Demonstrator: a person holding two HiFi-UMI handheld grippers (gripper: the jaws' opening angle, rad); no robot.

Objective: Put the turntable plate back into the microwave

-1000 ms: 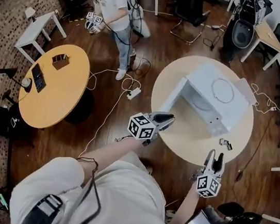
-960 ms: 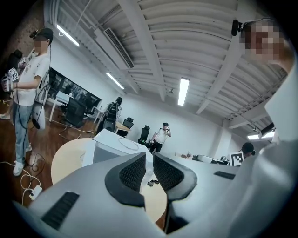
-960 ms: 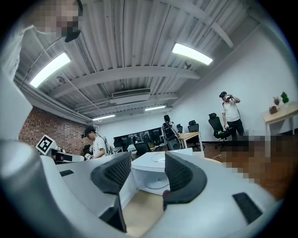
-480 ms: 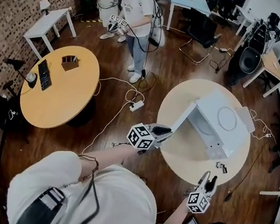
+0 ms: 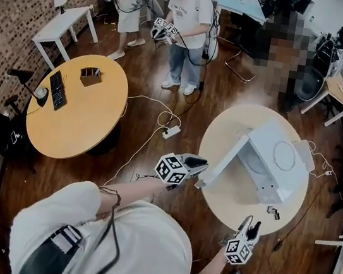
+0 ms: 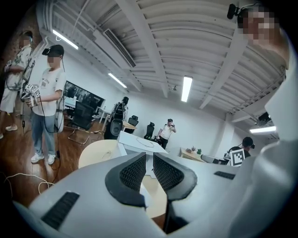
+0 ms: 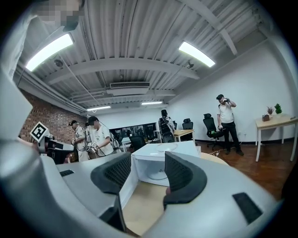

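Turntable plate (image 5: 281,156): lying atop the open microwave (image 5: 262,137), far of both tools. Right tool (image 5: 249,224): gaping, empty, seeming marginally nearer. Left tool (image 5: 201,163): pinching shut, empty.

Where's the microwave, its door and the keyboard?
microwave (image 5: 282,157), head view, on its top.
door (image 5: 224,162), head view, middle of the open door.
keyboard (image 5: 57,90), head view, its middle.
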